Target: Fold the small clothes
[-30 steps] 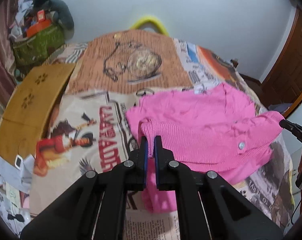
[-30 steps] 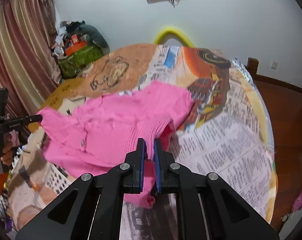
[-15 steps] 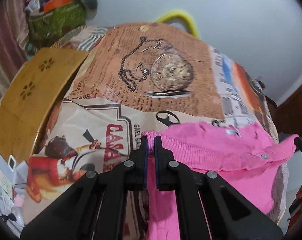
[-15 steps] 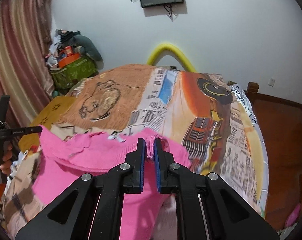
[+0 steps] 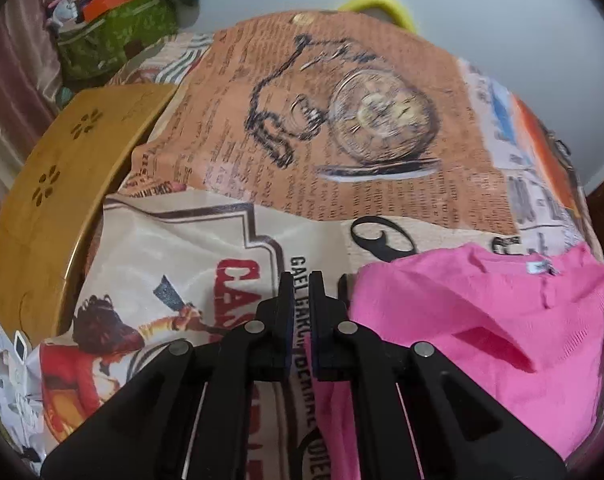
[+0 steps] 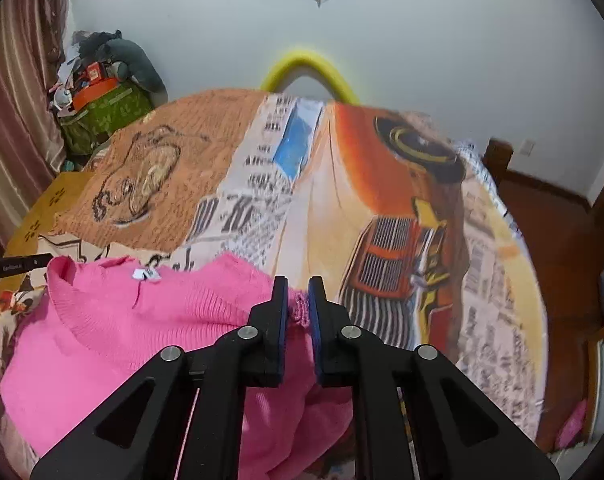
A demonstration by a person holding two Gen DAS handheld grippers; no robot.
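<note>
We hold both grippers tilted downward over the bed, pointing out along its patterned bedspread [image 5: 230, 240]. Our left gripper [image 5: 300, 284] has its jaws drawn nearly together; through the thin slit we see only printed cloth, and although pink fabric hangs under the right-hand finger lower down, blur keeps us from telling whether any of it is pinched. Our right gripper [image 6: 298, 290] is parting its jaws, with a puckered pink hem between the pads and seemingly no longer squeezed.

In the right wrist view the bedspread stretches wide and bare from 12 to 2 o'clock, ending at the wall and a yellow arch [image 6: 310, 68]; the bed's right edge drops to a wooden floor [image 6: 558, 216] at 3 o'clock. In the left wrist view a wooden lap table [image 5: 58, 184] borders the bed at 9 to 10 o'clock.

The pink sweater [image 6: 150, 320] lies spread from 8 to 11 o'clock of our right gripper, its neck label uppermost. From the left gripper, it [image 5: 482, 320] fills 2 to 4 o'clock.
</note>
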